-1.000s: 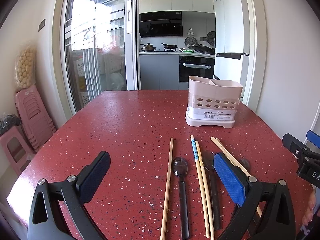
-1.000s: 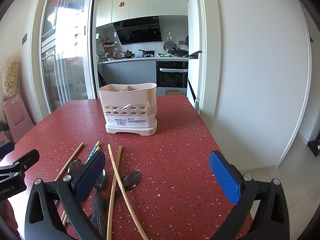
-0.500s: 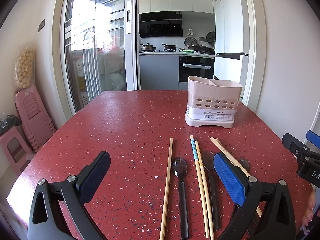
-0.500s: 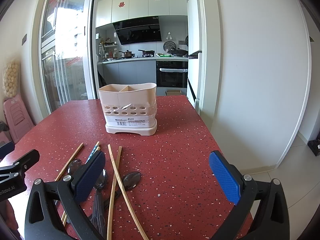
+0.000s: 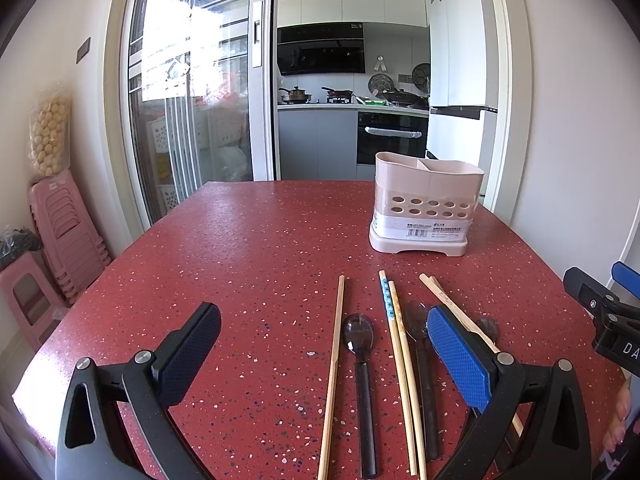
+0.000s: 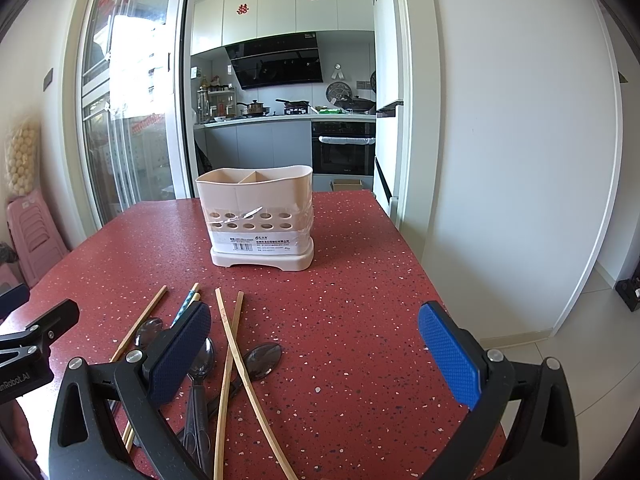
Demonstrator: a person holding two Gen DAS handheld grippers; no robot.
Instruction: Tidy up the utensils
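The chopsticks (image 5: 402,364) and spoons (image 5: 360,344) are laid out in a loose row on the near part of the red surface (image 5: 248,264), with the two-compartment caddy (image 5: 424,208) standing empty further back, well apart from them. In the right wrist view two chopsticks (image 6: 234,364) are seen crossed over each other, with a spoon (image 6: 262,358) lying partly under them.

The chopsticks are judged light, stiff and thin. Lying flat on a hard surface, they are likely to be awkward to pinch and apt to roll or pivot if taken near one end. A hold near mid-length is judged best, so that the stick can be tipped upright over a compartment. The spoons appear to be dark, glossy plastic, probably light and somewhat slippery. The flat handle (image 5: 366,408) is judged the better place to grip, not the rounded bowl. Where sticks cross or overlap a spoon, neighbours could be dragged along.

The left gripper (image 5: 320,352) is held wide apart above the row, with nothing between its fingers (image 5: 456,356) and nothing seen to be touched. The right gripper (image 6: 312,356) is likewise spread wide and empty, its left finger (image 6: 180,352) hanging over the spoons, contact not being evident.
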